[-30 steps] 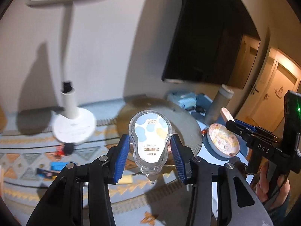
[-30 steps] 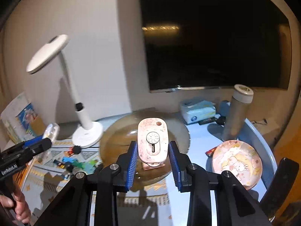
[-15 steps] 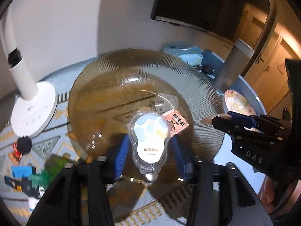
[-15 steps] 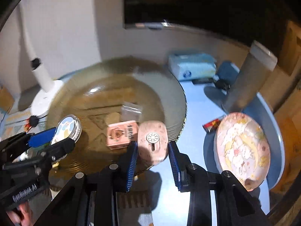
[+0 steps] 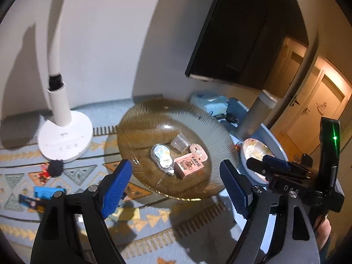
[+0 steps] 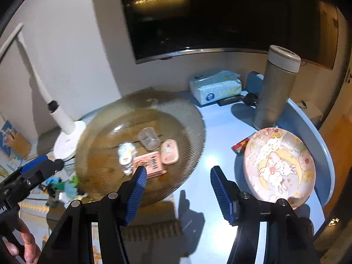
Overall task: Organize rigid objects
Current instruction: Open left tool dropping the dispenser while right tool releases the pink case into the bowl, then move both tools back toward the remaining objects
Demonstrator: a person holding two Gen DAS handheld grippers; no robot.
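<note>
Both grippers have just been opening with nothing between their ribbed blue pads — left gripper (image 5: 176,187) and right gripper (image 6: 177,194) stand apart, empty. On the ribbed amber glass dish (image 5: 140,121) lie four rigid items: a clear-cased correction tape (image 5: 162,157), a pink rectangular box (image 5: 188,167), a rounded pink case (image 5: 199,153) and a small clear cup (image 5: 180,142). Right of the dish sits a glossy floral plate (image 6: 278,162).
</note>
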